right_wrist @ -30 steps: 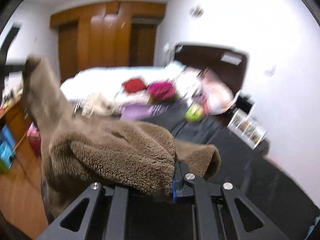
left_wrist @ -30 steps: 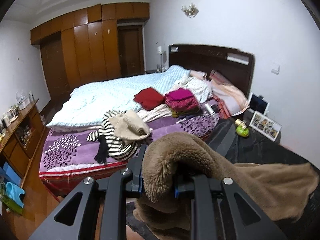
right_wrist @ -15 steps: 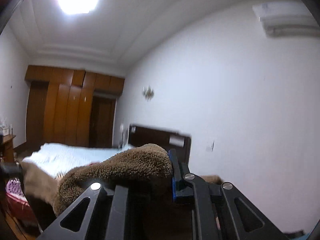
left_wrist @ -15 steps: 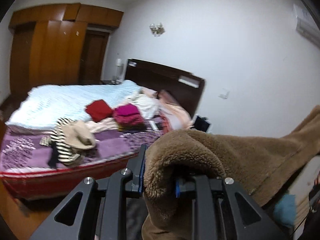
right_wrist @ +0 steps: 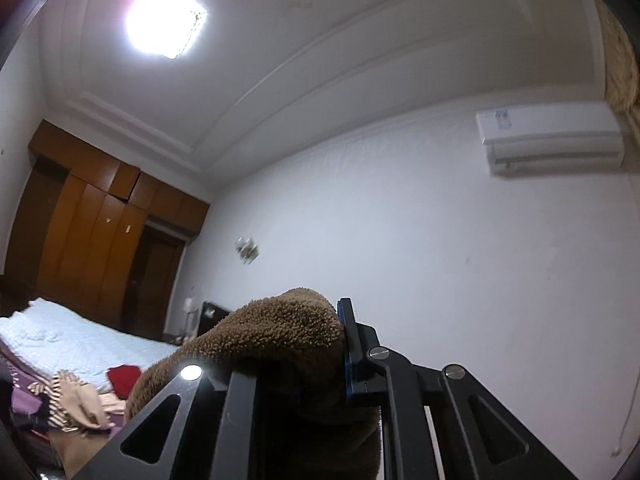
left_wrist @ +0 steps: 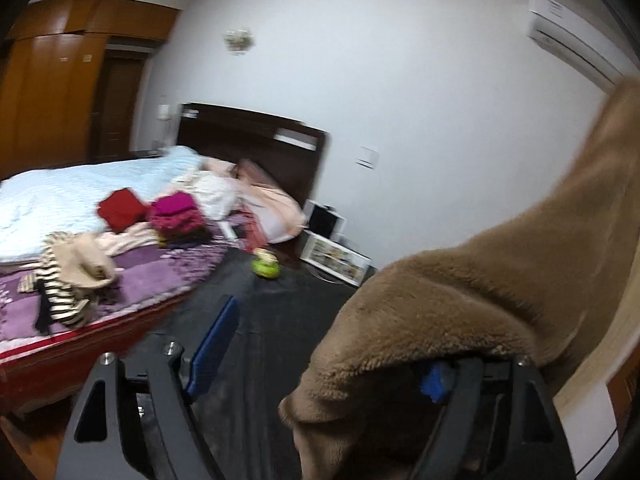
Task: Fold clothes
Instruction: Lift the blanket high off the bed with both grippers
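Note:
A brown fleece garment (left_wrist: 460, 312) hangs high and taut toward the upper right in the left wrist view. My left gripper (left_wrist: 320, 364) is open, its left blue pad (left_wrist: 212, 348) bare. The fleece drapes over its right finger and hides most of it. In the right wrist view my right gripper (right_wrist: 320, 352) is shut on a bunched edge of the same fleece garment (right_wrist: 280, 332) and is raised, tilted toward the ceiling. Its left finger is buried under the fabric.
A black table surface (left_wrist: 272, 320) lies below the left gripper, with a green toy (left_wrist: 264, 267) at its far end. The bed (left_wrist: 152, 276) beyond carries a striped garment (left_wrist: 60, 292), a red folded piece (left_wrist: 122, 214) and a magenta stack (left_wrist: 178, 216). Photo frames (left_wrist: 334, 260) lean at the wall.
My left gripper has opened and let go of the fleece, which now only hangs over its right finger. The right gripper has risen higher with the garment.

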A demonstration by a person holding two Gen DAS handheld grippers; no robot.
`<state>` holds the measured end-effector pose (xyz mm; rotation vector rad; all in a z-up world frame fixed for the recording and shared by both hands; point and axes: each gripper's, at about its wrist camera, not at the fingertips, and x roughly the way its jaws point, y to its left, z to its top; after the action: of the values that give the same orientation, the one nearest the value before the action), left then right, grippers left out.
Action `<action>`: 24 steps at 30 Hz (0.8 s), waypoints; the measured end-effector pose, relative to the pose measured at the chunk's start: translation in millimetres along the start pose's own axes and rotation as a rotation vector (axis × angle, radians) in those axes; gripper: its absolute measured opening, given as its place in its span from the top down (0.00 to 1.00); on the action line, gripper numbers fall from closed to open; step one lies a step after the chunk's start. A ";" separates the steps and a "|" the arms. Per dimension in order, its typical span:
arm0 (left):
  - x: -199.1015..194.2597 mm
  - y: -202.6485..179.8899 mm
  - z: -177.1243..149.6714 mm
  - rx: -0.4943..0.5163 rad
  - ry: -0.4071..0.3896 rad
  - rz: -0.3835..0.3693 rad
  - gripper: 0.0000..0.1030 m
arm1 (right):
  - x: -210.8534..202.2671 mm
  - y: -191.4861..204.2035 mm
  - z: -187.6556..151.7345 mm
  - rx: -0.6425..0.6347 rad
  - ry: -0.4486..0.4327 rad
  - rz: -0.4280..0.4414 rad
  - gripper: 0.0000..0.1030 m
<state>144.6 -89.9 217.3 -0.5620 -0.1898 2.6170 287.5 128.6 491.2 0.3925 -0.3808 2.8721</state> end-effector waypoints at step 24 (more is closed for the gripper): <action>-10.4 -57.9 39.3 -0.087 -0.150 -0.150 0.70 | -32.3 -80.1 13.5 -0.113 0.069 -0.228 0.86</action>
<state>160.0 -44.8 269.6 -0.3653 -0.3793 2.5134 340.9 194.6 512.4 0.2955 -0.4517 2.6205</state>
